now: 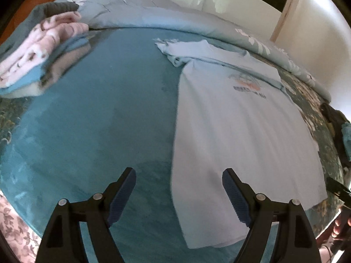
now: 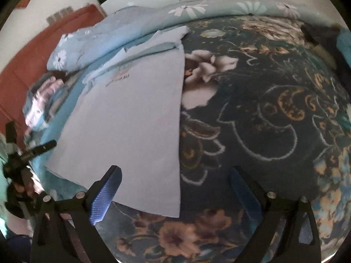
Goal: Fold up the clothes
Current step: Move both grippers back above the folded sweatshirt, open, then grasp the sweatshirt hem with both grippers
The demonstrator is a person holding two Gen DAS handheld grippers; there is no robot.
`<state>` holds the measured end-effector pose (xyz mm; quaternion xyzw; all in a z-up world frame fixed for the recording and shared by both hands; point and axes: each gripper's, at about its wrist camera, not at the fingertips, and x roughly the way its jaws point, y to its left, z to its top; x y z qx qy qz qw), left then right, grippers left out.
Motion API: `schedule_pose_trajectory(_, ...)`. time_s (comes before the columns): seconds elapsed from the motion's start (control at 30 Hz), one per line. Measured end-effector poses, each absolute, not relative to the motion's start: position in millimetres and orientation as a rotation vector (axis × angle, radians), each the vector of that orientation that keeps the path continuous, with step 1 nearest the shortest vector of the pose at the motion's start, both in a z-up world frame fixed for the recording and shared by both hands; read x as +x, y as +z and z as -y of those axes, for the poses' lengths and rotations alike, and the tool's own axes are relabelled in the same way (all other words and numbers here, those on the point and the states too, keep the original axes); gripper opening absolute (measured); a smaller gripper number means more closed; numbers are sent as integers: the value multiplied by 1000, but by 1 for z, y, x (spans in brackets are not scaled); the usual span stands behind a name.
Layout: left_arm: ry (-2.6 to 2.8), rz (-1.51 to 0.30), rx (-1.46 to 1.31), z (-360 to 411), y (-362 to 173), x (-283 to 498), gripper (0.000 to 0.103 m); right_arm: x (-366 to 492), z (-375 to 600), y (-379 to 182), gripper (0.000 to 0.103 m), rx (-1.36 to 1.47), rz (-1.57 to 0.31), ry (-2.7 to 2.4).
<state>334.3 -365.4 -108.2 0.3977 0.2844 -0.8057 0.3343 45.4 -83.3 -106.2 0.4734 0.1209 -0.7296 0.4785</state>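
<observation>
A pale blue T-shirt (image 1: pixel 237 127) with a small chest print lies flat on the bed, its sides folded in to a long strip, collar at the far end. It also shows in the right wrist view (image 2: pixel 131 118). My left gripper (image 1: pixel 178 173) is open and empty, just above the shirt's near left edge. My right gripper (image 2: pixel 175 172) is open and empty, above the shirt's near right corner. The left gripper also shows at the left edge of the right wrist view (image 2: pixel 37 149).
A stack of folded clothes, pink on top (image 1: pixel 37 50), sits at the far left on the teal sheet (image 1: pixel 92 118). A pale floral duvet (image 1: pixel 153 15) lies along the far side. A dark floral blanket (image 2: pixel 263 109) covers the bed to the right.
</observation>
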Motion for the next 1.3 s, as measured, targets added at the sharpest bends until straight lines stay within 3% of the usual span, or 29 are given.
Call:
schedule_pose_trajectory(0.23,-2128,-763,1103,359,-116,327,84,51,81,-109,97,1168,-253,-1729)
schedule_pose_trajectory(0.3,-2129,-772,1113,360,-116,327,84,48,77,-109,91,1182,-235,-1723)
schedule_pose_trajectory(0.37,-2135,-797,1115,362,-116,329,84,45,73,-109,74,1197,-217,-1716)
schedule_pose_trajectory(0.57,-2187,-945,1119,362,-118,337,84,37,60,-110,47,1251,-154,-1676)
schedule_pose_trajectory(0.8,-2219,-1010,1102,359,-116,345,84,44,64,-116,33,1291,-100,-1570)
schedule_pose_trajectory(0.87,-2221,-1037,1096,361,-115,348,84,42,61,-117,23,1306,-62,-1541)
schedule_pose_trajectory(1.3,-2206,-1137,1055,367,-114,360,84,31,72,-131,21,1382,124,-1472)
